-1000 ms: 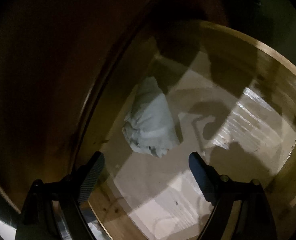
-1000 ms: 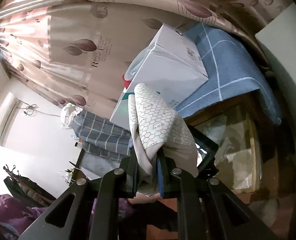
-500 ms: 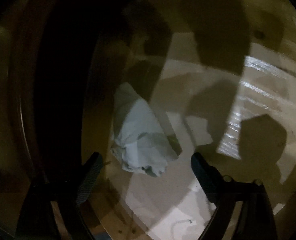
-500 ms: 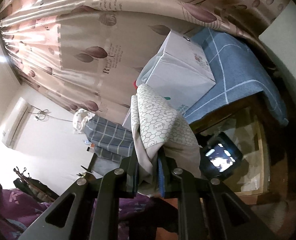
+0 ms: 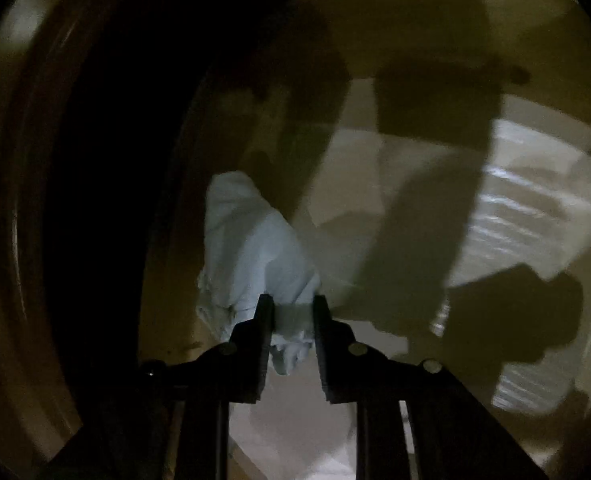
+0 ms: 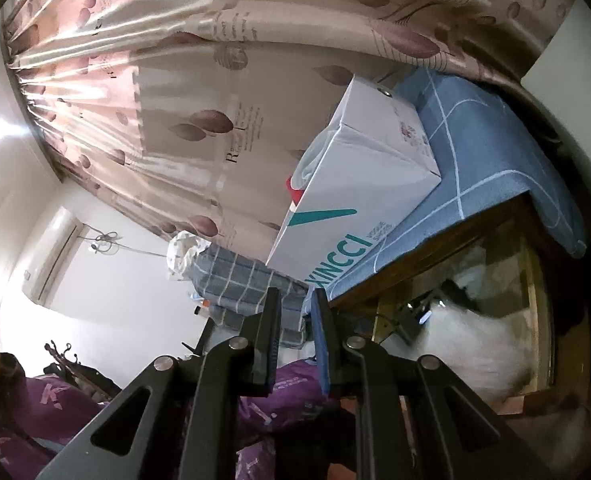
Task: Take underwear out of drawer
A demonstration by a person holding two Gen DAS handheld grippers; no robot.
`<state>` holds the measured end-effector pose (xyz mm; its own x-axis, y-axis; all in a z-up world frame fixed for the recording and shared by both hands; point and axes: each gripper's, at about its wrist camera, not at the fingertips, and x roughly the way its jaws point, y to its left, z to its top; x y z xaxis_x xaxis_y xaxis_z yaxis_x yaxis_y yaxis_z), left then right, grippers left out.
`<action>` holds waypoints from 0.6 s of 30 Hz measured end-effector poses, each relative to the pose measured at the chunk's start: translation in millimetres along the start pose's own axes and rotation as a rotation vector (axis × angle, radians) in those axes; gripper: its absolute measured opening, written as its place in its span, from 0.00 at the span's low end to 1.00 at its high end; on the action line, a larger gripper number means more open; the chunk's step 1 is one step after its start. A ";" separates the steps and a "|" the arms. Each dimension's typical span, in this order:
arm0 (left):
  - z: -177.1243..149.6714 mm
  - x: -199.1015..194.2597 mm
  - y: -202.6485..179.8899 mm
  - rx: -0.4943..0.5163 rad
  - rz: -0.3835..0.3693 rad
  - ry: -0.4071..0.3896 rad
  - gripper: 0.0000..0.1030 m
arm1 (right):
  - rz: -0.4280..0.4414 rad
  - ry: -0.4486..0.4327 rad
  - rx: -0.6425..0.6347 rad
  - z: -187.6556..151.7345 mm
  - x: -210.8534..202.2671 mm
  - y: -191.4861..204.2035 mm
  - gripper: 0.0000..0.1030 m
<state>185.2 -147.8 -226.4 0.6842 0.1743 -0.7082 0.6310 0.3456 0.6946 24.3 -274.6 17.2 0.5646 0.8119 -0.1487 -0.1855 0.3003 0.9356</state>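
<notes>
Left tool point(image 5: 291, 312) clamped on pale blue underwear point(image 5: 251, 248) low in the drawer point(image 5: 415, 40); right tool point(image 6: 297, 312) closed, empty.

Left view dim, motion-blurred, hard shadows; right view bright (glare at left), edges fisheye-warped.

In the right wrist view, a white box point(image 6: 359, 184) lying on a blue checked cloth point(image 6: 491, 152) bears large teal letters on its side reading "XINCCI", though the first letter is partly hidden behind the tongs. Beside that word runs a smaller teal line too small to make out. The leaf-patterned curtain point(image 6: 215, 92) carries dark printed script beginning with a large "R"; the rest is illegible. In the left wrist view no writing can be read.
</notes>
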 end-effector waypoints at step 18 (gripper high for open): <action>-60.8 -20.4 14.8 0.123 -0.135 -0.035 0.16 | -0.694 0.468 -0.250 8.3 88.0 -5.9 0.94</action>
<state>158.4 -90.2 -209.3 0.6012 0.1011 -0.7926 0.7563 0.2480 0.6053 81.7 -209.1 1.2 0.2377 0.5102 -0.8266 -0.1244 0.8599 0.4950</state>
